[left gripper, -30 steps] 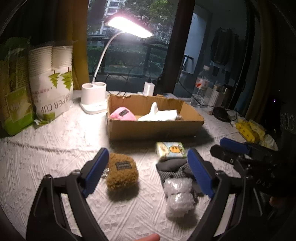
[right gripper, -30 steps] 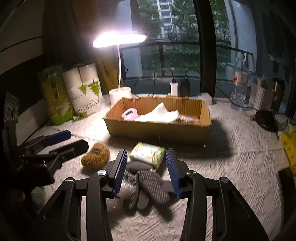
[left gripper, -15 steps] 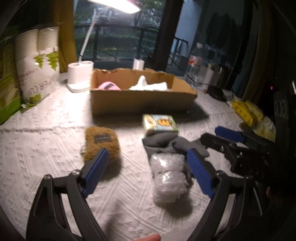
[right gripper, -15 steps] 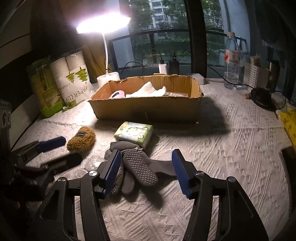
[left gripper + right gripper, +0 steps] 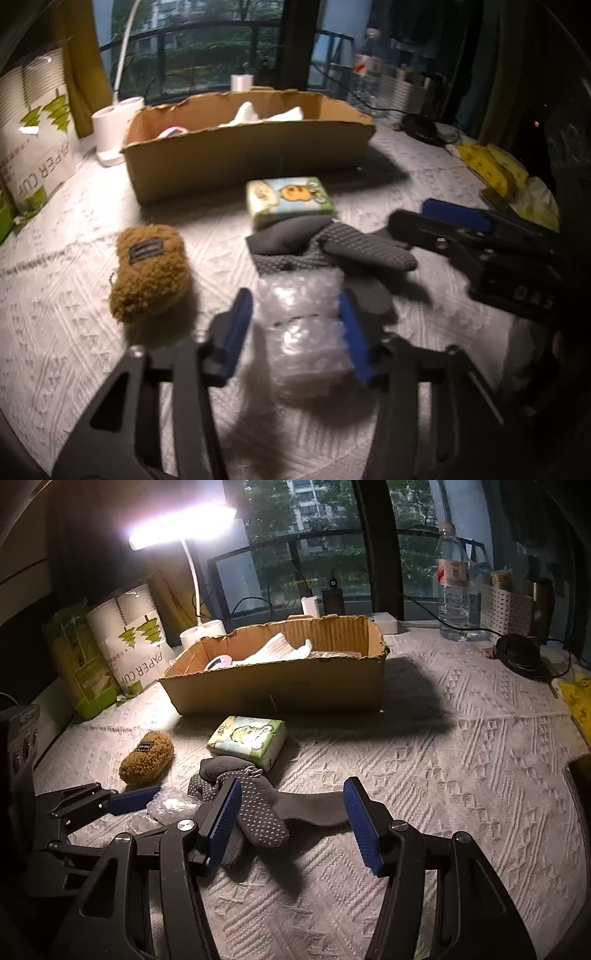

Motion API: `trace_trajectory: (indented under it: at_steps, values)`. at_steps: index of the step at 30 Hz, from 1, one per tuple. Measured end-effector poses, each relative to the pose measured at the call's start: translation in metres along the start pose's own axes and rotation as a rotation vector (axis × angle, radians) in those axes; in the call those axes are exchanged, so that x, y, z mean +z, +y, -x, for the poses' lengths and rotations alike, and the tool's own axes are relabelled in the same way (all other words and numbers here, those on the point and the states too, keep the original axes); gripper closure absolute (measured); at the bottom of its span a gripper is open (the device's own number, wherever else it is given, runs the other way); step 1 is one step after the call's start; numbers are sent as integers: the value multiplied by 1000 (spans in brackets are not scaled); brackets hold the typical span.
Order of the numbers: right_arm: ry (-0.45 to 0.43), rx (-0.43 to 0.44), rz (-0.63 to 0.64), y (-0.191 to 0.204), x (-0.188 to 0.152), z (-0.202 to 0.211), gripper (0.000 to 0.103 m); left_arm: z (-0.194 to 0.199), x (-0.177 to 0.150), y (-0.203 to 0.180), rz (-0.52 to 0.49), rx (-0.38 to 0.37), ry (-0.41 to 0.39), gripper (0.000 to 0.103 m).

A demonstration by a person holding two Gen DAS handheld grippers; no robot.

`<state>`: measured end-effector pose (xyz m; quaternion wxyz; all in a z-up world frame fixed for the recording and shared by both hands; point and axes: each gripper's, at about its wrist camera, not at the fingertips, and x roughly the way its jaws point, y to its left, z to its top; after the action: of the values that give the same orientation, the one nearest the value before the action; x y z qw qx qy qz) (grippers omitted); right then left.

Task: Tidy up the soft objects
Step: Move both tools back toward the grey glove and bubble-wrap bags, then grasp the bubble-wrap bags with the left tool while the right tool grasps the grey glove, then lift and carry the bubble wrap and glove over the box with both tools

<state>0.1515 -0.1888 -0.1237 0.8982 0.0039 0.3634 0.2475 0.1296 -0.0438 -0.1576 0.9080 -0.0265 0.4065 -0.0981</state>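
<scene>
Straddling the bubble wrap (image 5: 304, 328) in front of the cardboard box (image 5: 251, 155), the left gripper (image 5: 295, 328) pinches its sides; the right gripper (image 5: 291, 819) hangs open above gray gloves (image 5: 258, 805) nearby.

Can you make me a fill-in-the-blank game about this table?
1. The left gripper has its jaws on either side of the ____ wrap.
2. The tissue pack lies in front of the cardboard ____.
3. The fuzzy pouch is ____ in colour.
4. The right gripper hovers over the grey ____.

Missing words: bubble; box; brown; gloves
</scene>
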Motion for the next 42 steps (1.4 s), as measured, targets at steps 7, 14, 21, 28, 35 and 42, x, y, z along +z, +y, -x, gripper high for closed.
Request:
trace_trajectory:
  at_steps: [7,14,21,28,35,42]
  values:
    - [56,3,40,13,-2,-16,43,12,-1,13,31,-14,-38,61]
    - [114,-19,79,25,-3,-30,43,26,-2,33,75,-7,-79,61]
    - [160,-19,102,34,-3,-40,52,32,-4,43,96,-10,-101,61]
    - [163,-8,131,38,-4,-39,78,42,-2,47,106,2,-130,61]
    - [109,38,175,50,1,-23,83,50,6,47,103,16,-151,61]
    - [56,45,161,46,14,-7,83,56,13,45,100,30,-168,61]
